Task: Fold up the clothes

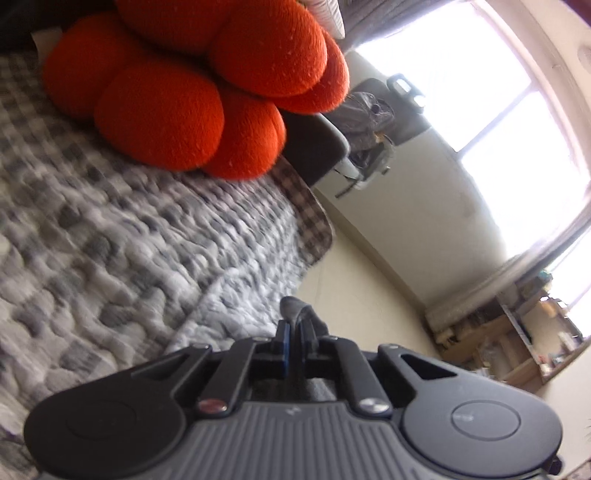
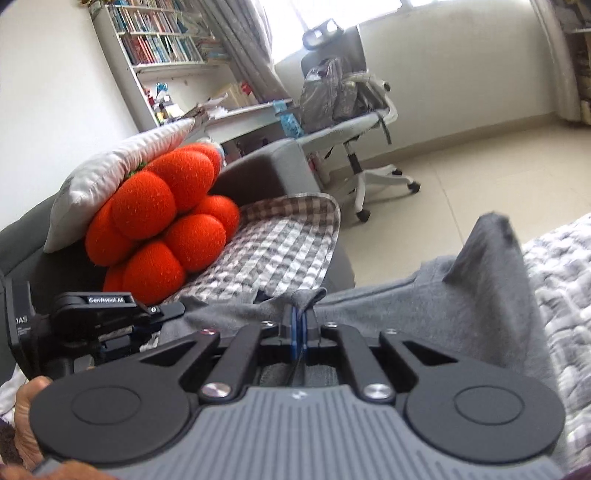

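Note:
A grey garment (image 2: pixel 461 291) lies across the checked bed cover, one corner standing up at the right. My right gripper (image 2: pixel 298 325) is shut on a fold of its near edge. In the left wrist view my left gripper (image 1: pixel 293 330) is shut on a small bunch of the same grey garment (image 1: pixel 295 308), which sticks out past the pads. The right wrist view also shows the left gripper (image 2: pixel 173 309) low at the left, its tips at the garment's left edge, with a hand (image 2: pixel 26 417) below it.
A big orange plush cushion (image 2: pixel 162 225) and a pale pillow (image 2: pixel 118 170) lean at the bed's head. The grey-and-white checked cover (image 1: pixel 110 229) spreads under everything. Past the bed edge are cream floor, an office chair (image 2: pixel 354 122) with a bag, a desk and bookshelves (image 2: pixel 155 33).

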`<state>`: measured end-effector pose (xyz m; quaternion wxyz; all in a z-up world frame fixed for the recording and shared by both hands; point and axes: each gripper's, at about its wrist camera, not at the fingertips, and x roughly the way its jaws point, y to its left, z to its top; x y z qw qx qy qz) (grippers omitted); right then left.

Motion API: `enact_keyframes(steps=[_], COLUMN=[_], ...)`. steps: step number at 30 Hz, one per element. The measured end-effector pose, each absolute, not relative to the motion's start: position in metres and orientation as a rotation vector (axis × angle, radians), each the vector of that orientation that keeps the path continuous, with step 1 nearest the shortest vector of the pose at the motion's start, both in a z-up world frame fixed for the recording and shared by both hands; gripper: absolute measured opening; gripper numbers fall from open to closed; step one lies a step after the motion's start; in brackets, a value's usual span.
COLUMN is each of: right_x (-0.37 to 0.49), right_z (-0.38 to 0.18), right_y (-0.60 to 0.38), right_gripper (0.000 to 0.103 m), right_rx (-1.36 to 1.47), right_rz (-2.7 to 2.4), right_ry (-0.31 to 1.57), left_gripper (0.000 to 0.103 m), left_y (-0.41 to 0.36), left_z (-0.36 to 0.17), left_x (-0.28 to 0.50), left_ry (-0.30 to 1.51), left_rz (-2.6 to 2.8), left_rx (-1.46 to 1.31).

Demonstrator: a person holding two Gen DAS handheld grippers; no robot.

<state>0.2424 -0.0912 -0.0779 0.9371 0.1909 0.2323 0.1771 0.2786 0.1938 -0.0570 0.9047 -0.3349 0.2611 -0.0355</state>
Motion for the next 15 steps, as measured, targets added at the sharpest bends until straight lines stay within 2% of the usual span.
enact_keyframes(steps=[7, 9, 11, 12, 13, 15], right_x=[0.26, 0.261, 0.258, 0.256, 0.255, 0.25], right_z=[-0.093, -0.094, -0.092, -0.09, -0.087, -0.082], right_y=[-0.097, -0.102, -0.105, -0.107, -0.108, -0.113], right_gripper=[0.005, 0.008, 0.013, 0.014, 0.014, 0.018], right_rx=[0.469, 0.503, 0.523, 0.533, 0.549, 0.595], right_rz=[0.401, 0.412, 0.41, 0.405, 0.402, 0.406], right_ry=[0.575, 0.586, 0.59, 0.591, 0.599, 0.616], left_gripper=[0.005, 0.008, 0.013, 0.019, 0.029, 0.04], left_y=[0.19, 0.187, 0.182, 0.18, 0.178, 0.173], left_z=[-0.064, -0.059, -0.051, -0.046, -0.04, -0.031], left_x=[0.282, 0.281, 0.276, 0.272, 0.267, 0.255], left_ry=[0.572, 0.59, 0.609, 0.615, 0.622, 0.628], left_rz=[0.019, 0.025, 0.034, 0.031, 0.028, 0.026], left_rx=[-0.613, -0.586, -0.541, -0.519, -0.495, -0.448])
